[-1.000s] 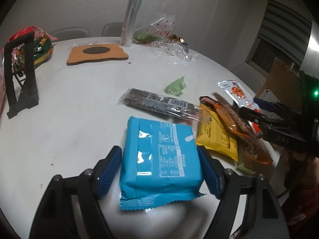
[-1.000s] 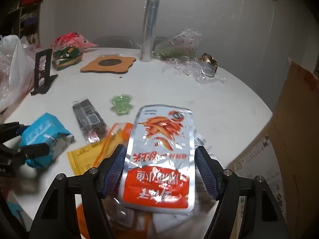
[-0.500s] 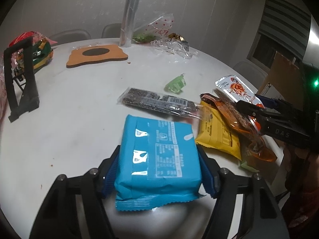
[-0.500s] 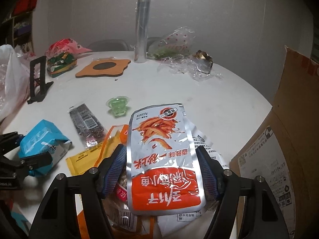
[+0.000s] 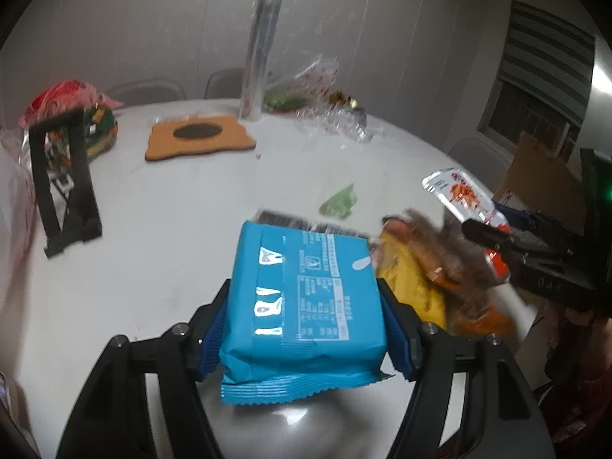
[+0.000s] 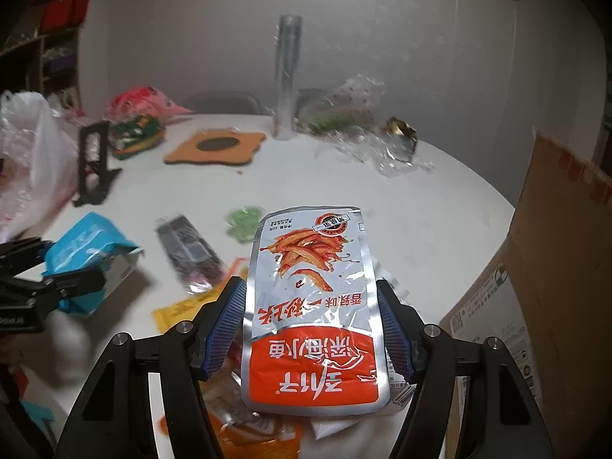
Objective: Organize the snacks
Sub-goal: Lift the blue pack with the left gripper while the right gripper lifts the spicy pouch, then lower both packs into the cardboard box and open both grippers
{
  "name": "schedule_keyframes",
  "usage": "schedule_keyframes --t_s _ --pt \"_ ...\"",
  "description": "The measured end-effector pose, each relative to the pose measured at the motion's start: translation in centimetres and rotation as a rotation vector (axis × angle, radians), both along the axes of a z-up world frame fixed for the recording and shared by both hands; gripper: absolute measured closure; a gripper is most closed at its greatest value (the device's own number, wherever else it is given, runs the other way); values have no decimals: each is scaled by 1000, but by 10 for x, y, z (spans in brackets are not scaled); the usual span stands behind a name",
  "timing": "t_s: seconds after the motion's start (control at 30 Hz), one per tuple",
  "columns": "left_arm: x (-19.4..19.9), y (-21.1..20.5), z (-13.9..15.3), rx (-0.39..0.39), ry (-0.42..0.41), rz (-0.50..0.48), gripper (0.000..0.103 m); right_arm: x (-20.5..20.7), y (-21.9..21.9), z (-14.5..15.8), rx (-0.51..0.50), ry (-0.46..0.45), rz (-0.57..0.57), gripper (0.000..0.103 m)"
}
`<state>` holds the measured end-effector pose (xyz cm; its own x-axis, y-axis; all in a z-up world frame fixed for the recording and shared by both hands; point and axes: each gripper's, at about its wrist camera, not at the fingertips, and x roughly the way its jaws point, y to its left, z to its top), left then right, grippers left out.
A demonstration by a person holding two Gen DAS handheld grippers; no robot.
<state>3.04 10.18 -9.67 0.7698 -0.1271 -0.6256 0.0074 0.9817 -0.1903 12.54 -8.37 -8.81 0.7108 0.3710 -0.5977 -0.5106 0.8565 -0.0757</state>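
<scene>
The round white tabletop (image 6: 420, 229) carries a tall shiny foil roll (image 6: 287, 76) standing upright at its far edge, a cork mat (image 6: 216, 149) with a dark oval just beside it, crumpled clear wrap (image 6: 382, 153), a black stand (image 6: 93, 164), a green jelly cup (image 6: 244, 222), a dark snack bar (image 6: 189, 250) and a yellow packet (image 5: 413, 287).

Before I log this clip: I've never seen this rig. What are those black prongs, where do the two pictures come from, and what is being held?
No robot here: a person holds a two-finger tool in each hand, each with a camera looking along its fingers. The left tool grips a blue snack pack. The right tool, jaws closing, holds a silver-and-red fish snack pouch. Each view also catches the other tool. On the white table lie a dark bar packet, yellow and orange packets, and a green jelly cup.
</scene>
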Motion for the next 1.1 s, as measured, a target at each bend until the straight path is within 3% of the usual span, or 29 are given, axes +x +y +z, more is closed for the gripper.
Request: schedule_keyframes --t_s 0.33,0.63,0.87,1.1 --pt "-14 -31 99 65 -182 -99 37 -39 -18 61 78 -100 149 39" --pt "-6 -112 173 47 -289 -314 37 -63 -80 108 134 -231 109 39" --pt "22 -203 198 78 -267 -492 37 -62 -155 119 202 -244 -30 39" --pt "59 -278 198 89 -178 -601 37 -28 -208 103 200 -145 -121 39"
